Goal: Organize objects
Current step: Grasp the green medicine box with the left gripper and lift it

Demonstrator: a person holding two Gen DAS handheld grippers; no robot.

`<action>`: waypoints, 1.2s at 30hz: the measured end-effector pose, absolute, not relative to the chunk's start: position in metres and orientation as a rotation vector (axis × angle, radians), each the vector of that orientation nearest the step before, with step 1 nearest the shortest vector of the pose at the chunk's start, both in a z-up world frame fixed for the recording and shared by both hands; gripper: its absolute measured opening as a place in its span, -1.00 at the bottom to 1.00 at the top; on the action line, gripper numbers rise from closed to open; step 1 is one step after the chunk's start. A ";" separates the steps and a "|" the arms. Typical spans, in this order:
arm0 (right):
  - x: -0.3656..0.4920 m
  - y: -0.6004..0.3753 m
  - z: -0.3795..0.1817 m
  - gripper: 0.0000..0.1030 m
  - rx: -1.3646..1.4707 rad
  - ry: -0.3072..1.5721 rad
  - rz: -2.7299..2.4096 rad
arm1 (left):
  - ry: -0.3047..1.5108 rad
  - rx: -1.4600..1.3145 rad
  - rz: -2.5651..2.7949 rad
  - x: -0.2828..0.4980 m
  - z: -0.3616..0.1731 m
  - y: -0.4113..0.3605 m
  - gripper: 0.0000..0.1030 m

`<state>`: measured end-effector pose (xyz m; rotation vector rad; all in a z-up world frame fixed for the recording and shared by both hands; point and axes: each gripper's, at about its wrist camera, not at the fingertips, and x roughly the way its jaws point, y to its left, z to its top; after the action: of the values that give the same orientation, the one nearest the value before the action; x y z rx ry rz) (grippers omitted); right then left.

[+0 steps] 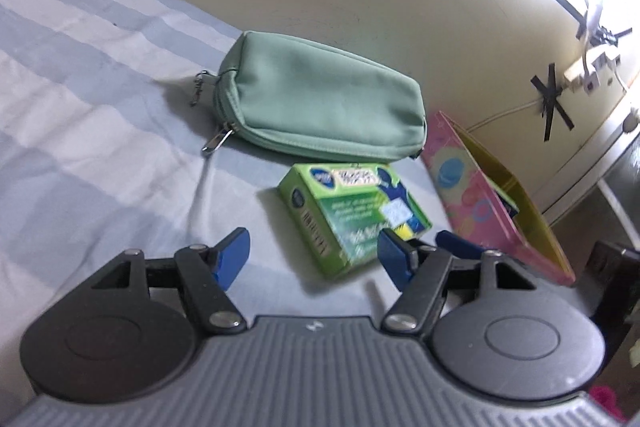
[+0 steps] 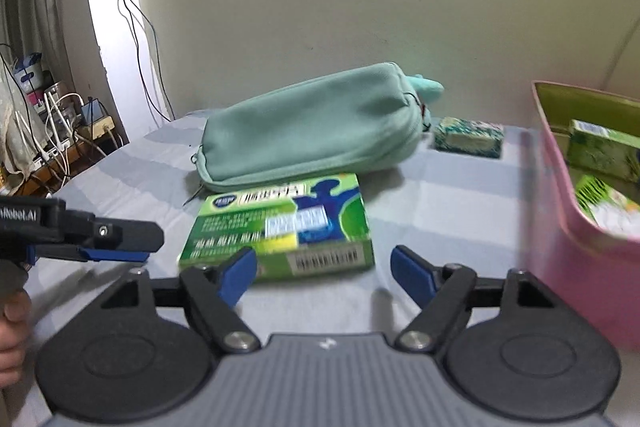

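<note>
now both tools released: left tool (image 1: 314,257), right tool (image 2: 324,273) straddling green box (image 2: 280,223), pads clear.

One mint-green zip pouch (image 2: 312,125) at twelve o'clock. One pink bin (image 2: 580,259) at three o'clock. One green carton (image 2: 280,223) lying flat on the striped sheet (image 2: 440,195) at centre. One smaller teal patterned box (image 2: 468,137) at one o'clock, beyond the pouch. At least two more green cartons (image 2: 604,151) inside the bin. Two grippers: left gripper (image 2: 116,255) at nine o'clock, right gripper (image 2: 324,267) at six.
</note>
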<state>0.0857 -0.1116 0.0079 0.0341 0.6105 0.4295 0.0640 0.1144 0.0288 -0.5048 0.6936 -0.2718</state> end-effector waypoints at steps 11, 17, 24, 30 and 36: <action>0.092 -0.100 0.000 0.32 0.002 0.669 0.521 | 0.700 -0.469 -0.253 0.089 0.020 0.087 0.05; 0.070 -0.101 0.001 0.27 -0.046 0.665 0.505 | 0.708 -0.457 -0.260 0.078 0.021 0.084 0.04; 0.017 -0.111 0.004 0.27 -0.133 0.655 0.444 | 0.705 -0.387 -0.325 0.043 0.022 0.056 0.05; -0.030 -0.148 0.002 0.27 -0.084 0.633 0.351 | 0.748 -0.334 -0.425 0.024 0.022 0.021 0.06; -0.065 -0.201 0.004 0.27 0.068 0.634 0.245 | 0.779 -0.255 -0.538 0.012 0.023 -0.030 0.07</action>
<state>-0.0651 -0.2012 0.0039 0.0681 0.6340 0.2445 0.0116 -0.0298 0.0231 -0.2553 0.7794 -0.5376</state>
